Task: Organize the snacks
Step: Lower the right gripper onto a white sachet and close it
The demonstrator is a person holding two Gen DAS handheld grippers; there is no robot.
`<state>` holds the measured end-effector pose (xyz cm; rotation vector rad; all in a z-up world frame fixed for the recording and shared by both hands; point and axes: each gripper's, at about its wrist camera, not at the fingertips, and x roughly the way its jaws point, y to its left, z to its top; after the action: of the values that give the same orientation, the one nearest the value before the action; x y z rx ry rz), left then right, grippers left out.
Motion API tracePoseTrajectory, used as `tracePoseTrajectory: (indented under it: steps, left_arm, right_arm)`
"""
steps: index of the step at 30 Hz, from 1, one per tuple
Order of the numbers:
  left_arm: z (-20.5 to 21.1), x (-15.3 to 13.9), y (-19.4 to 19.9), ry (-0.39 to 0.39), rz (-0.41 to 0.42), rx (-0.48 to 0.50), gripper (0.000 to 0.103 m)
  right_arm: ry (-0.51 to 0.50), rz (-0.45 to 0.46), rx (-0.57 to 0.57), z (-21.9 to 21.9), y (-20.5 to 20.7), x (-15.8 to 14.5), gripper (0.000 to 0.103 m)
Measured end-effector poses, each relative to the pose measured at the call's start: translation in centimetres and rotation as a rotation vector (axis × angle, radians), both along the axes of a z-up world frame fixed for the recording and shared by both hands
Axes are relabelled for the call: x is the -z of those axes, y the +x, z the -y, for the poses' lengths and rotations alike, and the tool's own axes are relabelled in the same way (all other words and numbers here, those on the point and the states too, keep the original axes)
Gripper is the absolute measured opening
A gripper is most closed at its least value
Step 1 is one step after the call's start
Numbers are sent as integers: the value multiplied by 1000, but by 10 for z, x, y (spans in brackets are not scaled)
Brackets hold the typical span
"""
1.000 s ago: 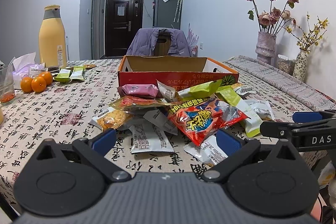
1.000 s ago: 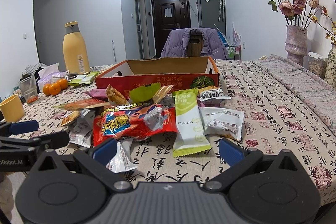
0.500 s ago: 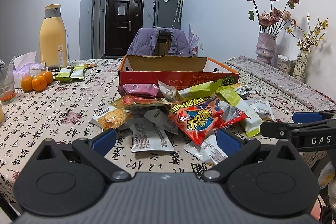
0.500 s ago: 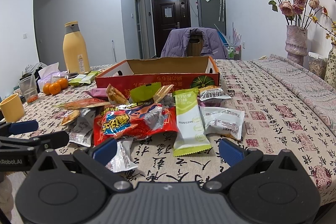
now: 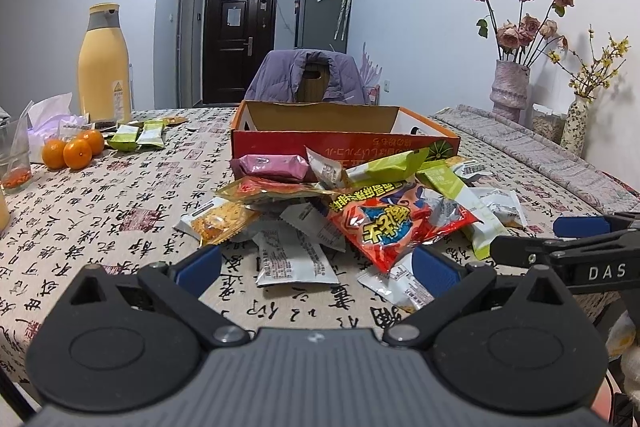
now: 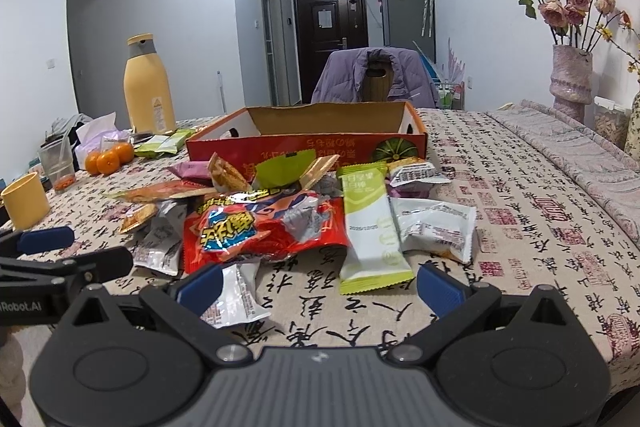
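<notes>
Hovering left gripper [image 5: 316, 261]: jaws spread, empty, before the pile.
Red snack bag [image 6: 262, 229]: topmost, centre of the pile; lift first, pinching one edge.
Cardboard box [image 6: 308, 143]: behind the pile, empty.
Right gripper [image 6: 318, 283]: jaws spread, empty; take the green-white bar [image 6: 370, 227].

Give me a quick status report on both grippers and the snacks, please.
Left gripper open, empty. Right gripper open, empty. Snack pile loose before the cardboard box. Nothing blocking.

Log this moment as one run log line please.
phase: start, nothing grasped | left gripper: open, empty | right gripper: open, empty | snack packets: piled before cardboard box | box: looks empty
</notes>
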<state>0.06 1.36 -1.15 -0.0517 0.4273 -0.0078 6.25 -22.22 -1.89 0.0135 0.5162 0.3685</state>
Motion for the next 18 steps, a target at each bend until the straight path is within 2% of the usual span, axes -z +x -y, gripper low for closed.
tracePoseTrajectory:
  steps: [8,11,18]
  left_arm:
    - [-17,2,0,-18,-12,-14,103]
    - [-24,3,0,-25,-17,-19,103]
    - [-36,8,-1,-36,-29,-27,103]
  right_arm:
    - [-29,-24,-58,-25,5,5,101]
    - [-55,-34,-84,-38,8,9,93]
    - [-77,-78,-144,-61,17,21,82]
